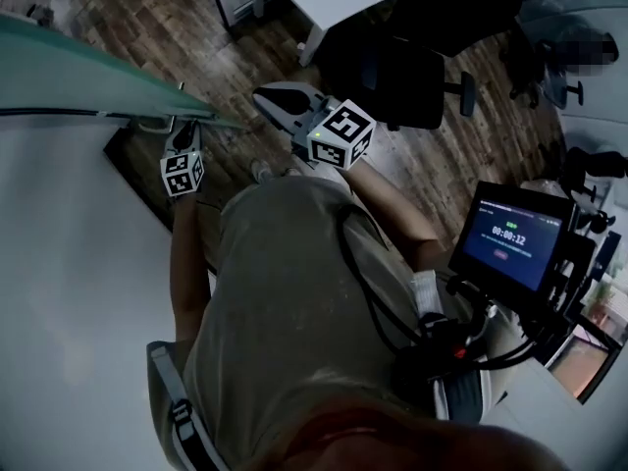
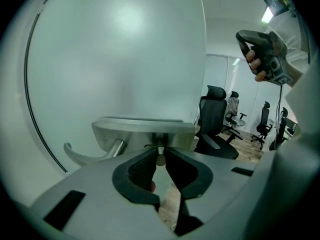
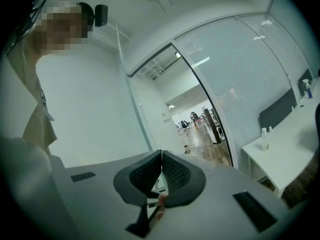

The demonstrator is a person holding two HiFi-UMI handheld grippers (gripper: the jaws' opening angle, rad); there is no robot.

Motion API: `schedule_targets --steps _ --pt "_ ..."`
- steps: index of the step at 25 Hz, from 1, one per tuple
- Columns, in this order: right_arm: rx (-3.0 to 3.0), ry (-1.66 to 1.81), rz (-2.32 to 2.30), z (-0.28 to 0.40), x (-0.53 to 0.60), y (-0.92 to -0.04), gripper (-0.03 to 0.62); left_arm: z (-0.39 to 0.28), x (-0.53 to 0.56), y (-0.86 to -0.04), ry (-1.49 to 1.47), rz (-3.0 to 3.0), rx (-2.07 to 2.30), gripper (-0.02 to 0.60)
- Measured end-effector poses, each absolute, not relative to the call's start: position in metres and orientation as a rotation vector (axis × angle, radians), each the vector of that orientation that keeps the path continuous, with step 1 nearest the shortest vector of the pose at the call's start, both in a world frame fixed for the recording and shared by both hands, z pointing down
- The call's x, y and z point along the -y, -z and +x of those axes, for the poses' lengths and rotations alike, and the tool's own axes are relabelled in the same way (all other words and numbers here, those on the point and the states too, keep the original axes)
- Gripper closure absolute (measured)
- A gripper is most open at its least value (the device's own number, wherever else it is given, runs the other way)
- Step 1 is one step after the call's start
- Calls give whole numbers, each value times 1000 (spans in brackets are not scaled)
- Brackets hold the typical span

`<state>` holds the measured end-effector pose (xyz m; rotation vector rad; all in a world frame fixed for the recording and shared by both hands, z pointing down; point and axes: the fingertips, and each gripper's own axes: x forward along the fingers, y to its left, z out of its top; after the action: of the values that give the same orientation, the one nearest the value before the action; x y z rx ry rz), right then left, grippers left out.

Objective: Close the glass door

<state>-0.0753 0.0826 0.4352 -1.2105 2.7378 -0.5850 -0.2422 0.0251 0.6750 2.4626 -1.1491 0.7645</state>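
1. Glass door (image 2: 115,59): a frosted pane that fills most of the left gripper view. In the head view it runs edge-on as a teal band at upper left, above the wooden floor (image 1: 196,18). I judge it is not yet closed.
2. Office chair (image 2: 215,129): stands past the door's free edge, well apart from the pane.
3. Handle housing (image 2: 145,129): a brushed-metal block fixed on the pane near its edge. A lever (image 2: 82,156) curves off to the left from it.
4. Left gripper (image 2: 159,152): pitched down at the housing, with its jaws nearly together. The tips pinch a small metal stub (image 2: 160,159) that hangs under the housing. The bare glass offers nothing to grip, so the hardware is probably the only purchase for drawing the door round.
5. Right gripper (image 3: 161,156): jaws fully together with nothing between them. It is held level and aimed at the open doorway, off the door, probably parked out of the way because one hand is enough here.
6. The stub is small, round and smooth, so the hold on it is narrow. I expect it could slip if the pull goes off-line.
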Motion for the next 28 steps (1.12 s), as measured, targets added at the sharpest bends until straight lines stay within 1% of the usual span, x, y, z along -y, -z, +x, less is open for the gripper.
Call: schedule_targets --steps 3,6,13,28 --pt "-2737 565 -1212 -78 -70 -423 579 -240 -11 -664 -756 2468 1169 509" --pt "-2734 555 -1241 -68 -62 -418 579 -222 -1 -662 -735 2485 1157 508" --pt "-2706 543 -1340 -72 -46 -446 579 -206 27 -690 -696 2572 1065 508" --pt "-2696 568 -1341 -66 -10 -470 579 -169 74 -695 -688 2589 1076 508"
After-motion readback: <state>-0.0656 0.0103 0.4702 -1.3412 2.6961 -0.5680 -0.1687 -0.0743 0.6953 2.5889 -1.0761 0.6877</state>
